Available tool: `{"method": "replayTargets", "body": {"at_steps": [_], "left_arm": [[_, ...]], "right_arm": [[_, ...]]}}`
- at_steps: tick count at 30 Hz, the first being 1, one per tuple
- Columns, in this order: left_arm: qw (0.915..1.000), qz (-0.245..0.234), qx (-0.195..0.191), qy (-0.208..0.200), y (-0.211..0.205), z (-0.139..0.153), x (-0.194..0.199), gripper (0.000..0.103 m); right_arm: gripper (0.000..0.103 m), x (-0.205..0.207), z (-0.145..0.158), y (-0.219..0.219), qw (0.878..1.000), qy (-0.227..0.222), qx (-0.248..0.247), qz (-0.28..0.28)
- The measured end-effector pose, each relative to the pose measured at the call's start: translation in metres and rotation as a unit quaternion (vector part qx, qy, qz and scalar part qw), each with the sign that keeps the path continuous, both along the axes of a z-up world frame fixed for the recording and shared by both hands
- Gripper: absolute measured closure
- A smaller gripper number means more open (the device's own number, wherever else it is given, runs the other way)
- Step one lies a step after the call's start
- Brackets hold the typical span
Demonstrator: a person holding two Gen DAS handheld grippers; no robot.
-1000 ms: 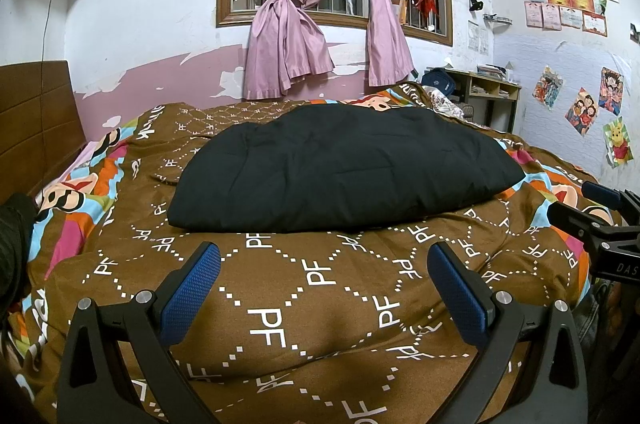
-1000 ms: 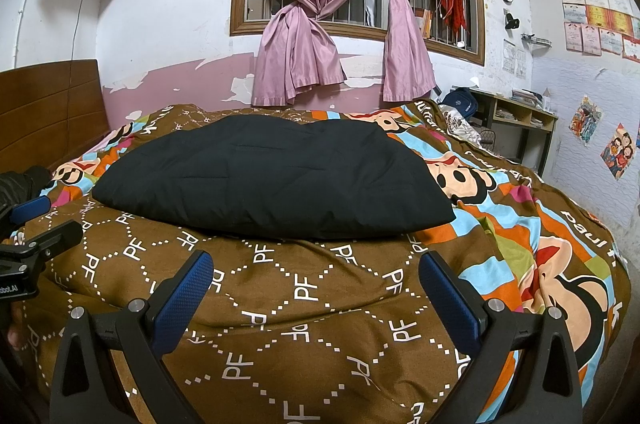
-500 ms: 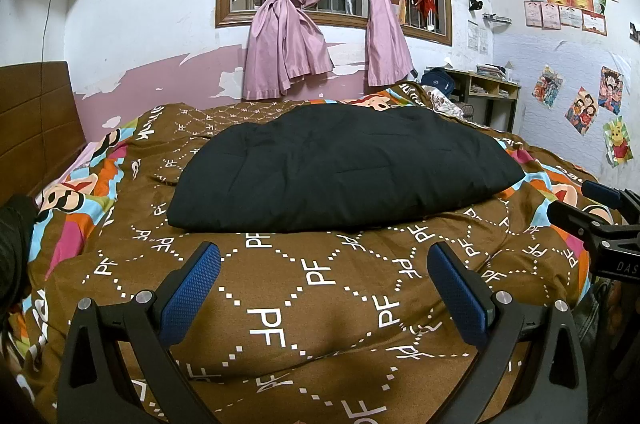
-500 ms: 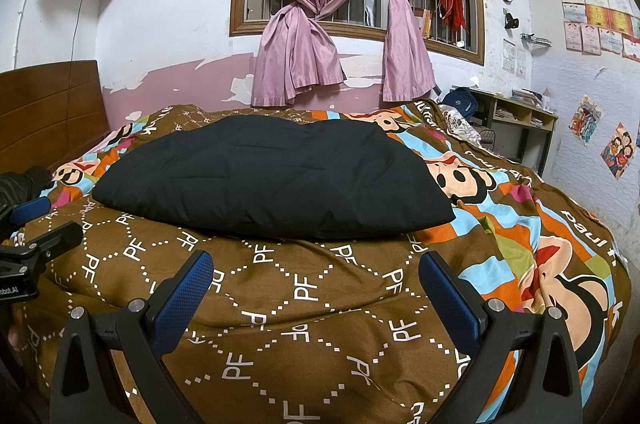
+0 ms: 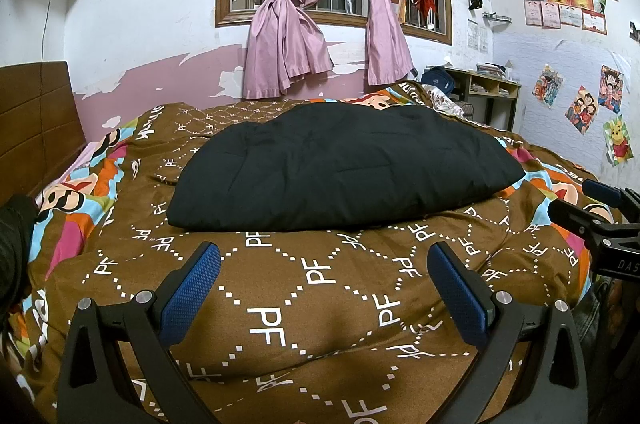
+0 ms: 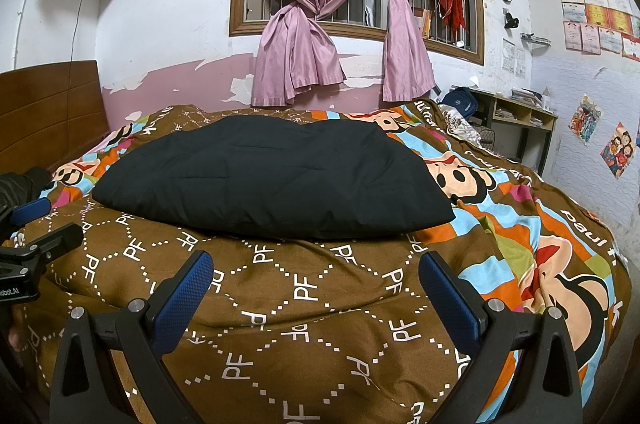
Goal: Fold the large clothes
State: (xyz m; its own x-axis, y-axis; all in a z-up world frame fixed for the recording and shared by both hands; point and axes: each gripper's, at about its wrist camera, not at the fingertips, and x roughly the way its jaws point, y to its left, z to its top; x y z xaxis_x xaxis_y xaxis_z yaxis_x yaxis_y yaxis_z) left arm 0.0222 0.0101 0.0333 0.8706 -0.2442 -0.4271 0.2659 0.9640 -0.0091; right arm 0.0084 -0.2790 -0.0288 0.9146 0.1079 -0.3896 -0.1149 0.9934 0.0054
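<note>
A large black padded garment lies folded flat in a rounded slab on the bed's brown patterned quilt; it also shows in the right wrist view. My left gripper is open and empty, held above the quilt short of the garment's near edge. My right gripper is open and empty, also in front of the near edge. The right gripper's side shows at the right edge of the left wrist view. The left gripper's side shows at the left edge of the right wrist view.
A wooden headboard stands at the left. Pink curtains hang over the window behind the bed. A desk with shelves stands at the far right. A dark garment lies at the bed's left edge.
</note>
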Motion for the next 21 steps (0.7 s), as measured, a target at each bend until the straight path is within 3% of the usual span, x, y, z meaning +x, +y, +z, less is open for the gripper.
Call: {"method": "replayTargets", "body": {"at_steps": [21], "left_arm": [[1.0,-0.004,0.003,0.0,0.0078,-0.0022,-0.0004,0.002]], "right_arm": [[0.0,0.0001,0.0003,-0.0003,1.0,0.0,0.0,0.0]]}}
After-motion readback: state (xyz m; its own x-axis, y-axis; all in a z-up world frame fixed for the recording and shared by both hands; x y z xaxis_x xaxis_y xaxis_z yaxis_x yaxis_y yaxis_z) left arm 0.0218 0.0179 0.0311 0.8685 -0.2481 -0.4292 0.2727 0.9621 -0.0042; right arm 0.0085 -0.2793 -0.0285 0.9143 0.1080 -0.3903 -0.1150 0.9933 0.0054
